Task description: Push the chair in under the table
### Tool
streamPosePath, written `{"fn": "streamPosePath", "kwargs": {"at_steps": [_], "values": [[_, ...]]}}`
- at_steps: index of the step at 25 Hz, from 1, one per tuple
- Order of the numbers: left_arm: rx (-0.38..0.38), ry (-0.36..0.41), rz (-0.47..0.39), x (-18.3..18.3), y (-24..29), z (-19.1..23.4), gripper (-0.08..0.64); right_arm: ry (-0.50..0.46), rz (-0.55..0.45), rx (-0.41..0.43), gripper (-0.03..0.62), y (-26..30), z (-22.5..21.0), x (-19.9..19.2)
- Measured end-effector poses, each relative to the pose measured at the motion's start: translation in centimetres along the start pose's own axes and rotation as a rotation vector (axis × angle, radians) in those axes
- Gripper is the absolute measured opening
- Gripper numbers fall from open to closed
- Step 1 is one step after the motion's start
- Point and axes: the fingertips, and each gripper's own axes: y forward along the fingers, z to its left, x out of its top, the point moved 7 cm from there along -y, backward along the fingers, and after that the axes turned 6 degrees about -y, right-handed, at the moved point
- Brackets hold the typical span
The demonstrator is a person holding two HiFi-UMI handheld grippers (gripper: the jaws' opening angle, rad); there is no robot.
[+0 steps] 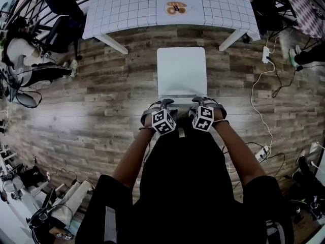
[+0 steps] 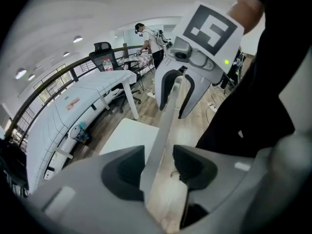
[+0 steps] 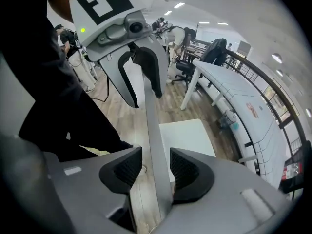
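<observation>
**Chair not yet pushed in; both grippers set over the backrest**

Position of the chair: the white chair (image 1: 181, 70) stands on the wooden floor (image 1: 101, 111), facing the table and roughly in line with the gap between the two near table legs. A strip of floor shows between the front of the seat and the near edge of the tabletop (image 1: 127, 9), which is covered by a white gridded cloth. No part of the seat lies under the tabletop.

Grippers: the person stands behind the chair with both arms extended downward. The left gripper (image 1: 163, 104) and the right gripper (image 1: 203, 102) sit side by side on the top edge of the backrest (image 1: 181, 96). Seen from each gripper's own view, the backrest edge runs up between the jaws of both. The jaws of each stand wide apart and straddle the edge. On the left gripper the edge lies close against one pad, with a clear gap to the other. On the right gripper there is daylight on both sides over most of the pads. Neither gripper is clamped on anything.

Progress: approach and placement appear complete. The push itself has not been made, so all of the chair's travel remains.

Outstanding: in my judgement the grippers must either close on the backrest or bear against it, then drive the chair straight forward between the legs until the seat sits beneath the tabletop.
</observation>
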Motion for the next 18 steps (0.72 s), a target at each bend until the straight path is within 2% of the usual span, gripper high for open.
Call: {"fn": "streamPosePath", "kwargs": {"at_steps": [5,7,9,13,15,18], "values": [[0.003,0.017,0.049,0.2,1.2,0.2,0.183,-0.076,0.039,0.018,0.171,1.8,0.5,0.5],[0.002,0.035,0.078,0.2,1.8,0.4,0.183,-0.076,0.044,0.020,0.160,2.3,0.4,0.6],[0.004,0.047,0.110,0.2,2.1,0.6,0.150,-0.081,0.058,0.024,0.151,2.8,0.3,0.5],[-0.001,0.058,0.151,0.2,2.4,0.7,0.149,-0.085,0.110,0.041,0.109,3.7,0.0,0.4],[0.002,0.095,0.172,0.2,2.6,0.6,0.153,-0.103,0.146,0.048,0.110,4.0,0.1,0.3],[-0.024,0.166,0.250,0.5,3.0,0.5,0.165,-0.168,0.177,0.046,0.103,4.5,0.4,0.2]]}}
